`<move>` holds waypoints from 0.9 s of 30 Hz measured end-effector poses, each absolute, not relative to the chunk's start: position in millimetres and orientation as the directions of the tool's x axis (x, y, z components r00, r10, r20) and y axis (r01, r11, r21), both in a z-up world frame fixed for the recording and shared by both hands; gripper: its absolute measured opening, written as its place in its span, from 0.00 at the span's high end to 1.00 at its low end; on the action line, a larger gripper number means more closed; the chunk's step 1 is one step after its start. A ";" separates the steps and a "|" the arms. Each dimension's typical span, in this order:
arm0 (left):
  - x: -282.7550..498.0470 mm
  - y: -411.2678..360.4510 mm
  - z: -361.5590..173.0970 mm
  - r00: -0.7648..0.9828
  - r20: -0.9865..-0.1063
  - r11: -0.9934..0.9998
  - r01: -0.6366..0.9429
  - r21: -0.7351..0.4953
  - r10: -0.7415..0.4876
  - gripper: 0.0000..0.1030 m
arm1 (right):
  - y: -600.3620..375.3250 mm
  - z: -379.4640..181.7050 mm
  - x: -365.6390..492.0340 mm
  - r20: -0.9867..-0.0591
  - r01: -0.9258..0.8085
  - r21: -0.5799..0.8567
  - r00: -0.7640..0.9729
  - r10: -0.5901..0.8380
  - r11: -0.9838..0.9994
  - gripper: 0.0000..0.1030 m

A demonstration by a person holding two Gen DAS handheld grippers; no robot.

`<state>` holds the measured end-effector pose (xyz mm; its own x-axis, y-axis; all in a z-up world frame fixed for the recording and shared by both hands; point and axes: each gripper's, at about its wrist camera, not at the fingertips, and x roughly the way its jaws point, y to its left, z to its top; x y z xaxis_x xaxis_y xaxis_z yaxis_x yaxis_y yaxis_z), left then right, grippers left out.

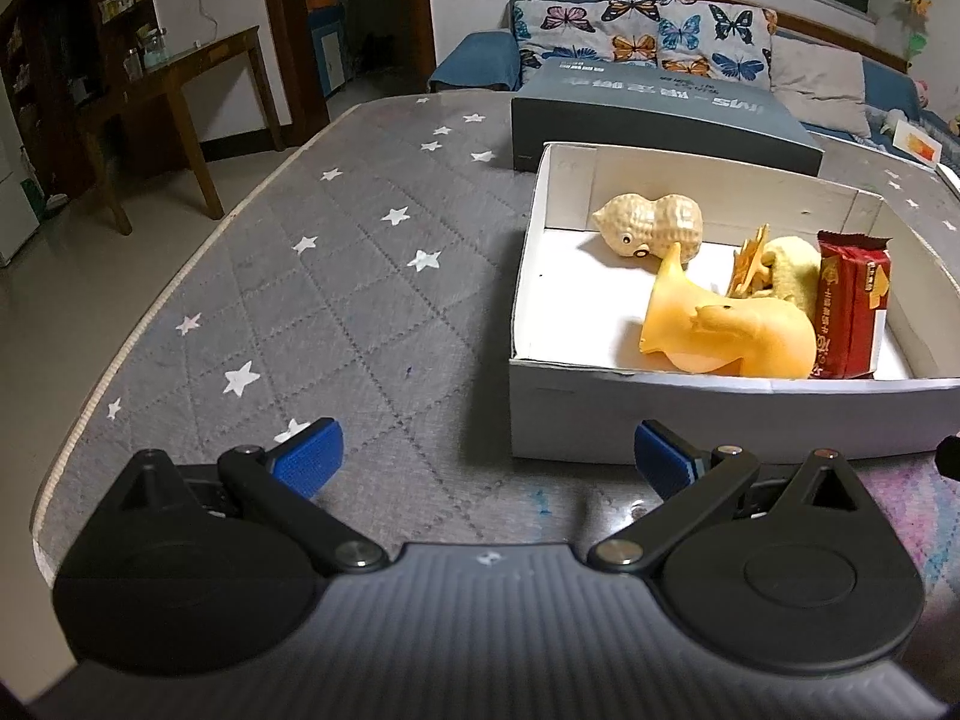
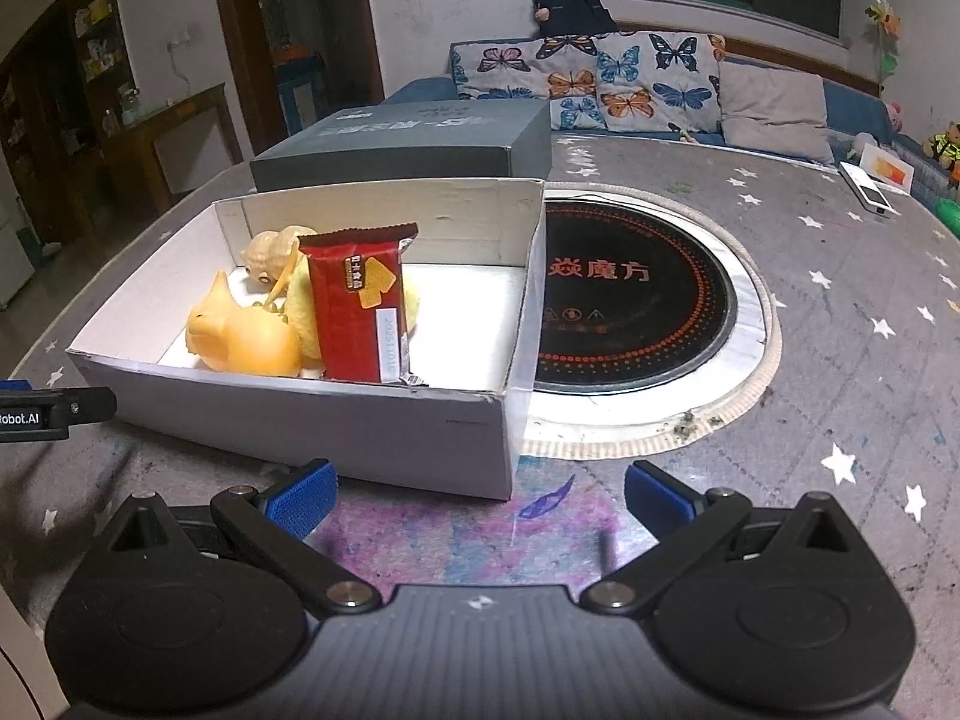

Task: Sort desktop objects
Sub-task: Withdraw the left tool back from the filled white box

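Observation:
A white cardboard box [image 1: 690, 414] [image 2: 312, 420] stands on the grey star-patterned table. Inside it lie a peanut-shaped toy [image 1: 651, 228] [image 2: 270, 255], an orange rubber duck-like toy [image 1: 726, 327] [image 2: 246, 339], a yellow soft thing [image 1: 792, 267] [image 2: 300, 312] and a red snack packet [image 1: 849, 306] [image 2: 360, 312] standing upright. My left gripper [image 1: 489, 459] hangs open in front of the box's near left corner, nothing between its blue pads. My right gripper [image 2: 477, 495] is open too, near the box's right front corner. The left gripper's tip [image 2: 48, 414] shows at the right wrist view's left edge.
A dark grey lidded box [image 1: 660, 120] [image 2: 408, 144] sits behind the white box. A round black induction hob [image 2: 630, 294] is set into the table to its right. A white device [image 2: 867, 189] lies far right. A sofa with butterfly cushions [image 1: 648, 36] runs behind the table.

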<state>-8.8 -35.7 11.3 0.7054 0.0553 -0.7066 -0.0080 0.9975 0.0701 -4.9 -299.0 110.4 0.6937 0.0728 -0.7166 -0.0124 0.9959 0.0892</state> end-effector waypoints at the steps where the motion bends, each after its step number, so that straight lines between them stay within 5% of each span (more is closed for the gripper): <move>1: -7.8 -35.0 10.8 0.705 -0.707 0.997 -0.009 0.070 0.056 0.00 | -299.4 110.1 -4.4 -0.717 -0.012 0.089 0.693 0.073 0.996 0.00; 27: -4.3 -19.8 18.0 0.688 -0.724 0.996 0.016 0.088 0.053 0.00 | -303.9 128.2 2.2 -0.715 -0.076 0.114 0.686 0.135 0.991 0.00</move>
<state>-4.3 -19.8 18.0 0.6878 0.0527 -0.7240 0.0162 0.9960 0.0879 2.2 -303.9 128.2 0.6859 0.1350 -0.7150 -0.0758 0.9906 0.1143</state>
